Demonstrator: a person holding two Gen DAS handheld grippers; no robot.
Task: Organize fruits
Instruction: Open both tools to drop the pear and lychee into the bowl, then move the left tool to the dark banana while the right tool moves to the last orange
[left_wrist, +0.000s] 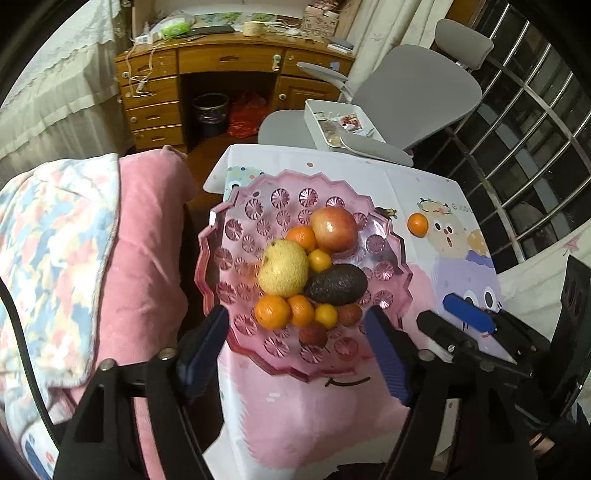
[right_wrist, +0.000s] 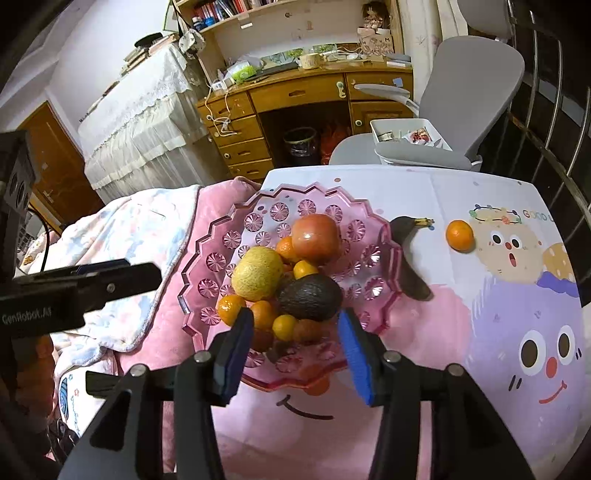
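A pink scalloped plate (left_wrist: 236, 236) (right_wrist: 207, 266) sits on the cartoon-print tablecloth. It holds a red apple (left_wrist: 334, 229) (right_wrist: 316, 236), a yellow round fruit (left_wrist: 283, 267) (right_wrist: 257, 273), a dark avocado (left_wrist: 336, 284) (right_wrist: 310, 295), several small oranges and reddish lychees. One orange (left_wrist: 418, 224) (right_wrist: 460, 235) lies alone on the cloth to the plate's right. A blackened banana (right_wrist: 410, 266) lies beside the plate's right rim. My left gripper (left_wrist: 295, 317) is open over the plate's near edge. My right gripper (right_wrist: 295, 317) is open there too, with nothing pressed between its pads.
A pink blanket and patterned quilt (left_wrist: 74, 240) lie to the left of the table. Behind the table stands a grey chair (left_wrist: 413, 92) carrying a white tray (left_wrist: 332, 118), with a wooden desk (left_wrist: 229, 74) beyond it. Metal window bars (left_wrist: 524, 147) run along the right.
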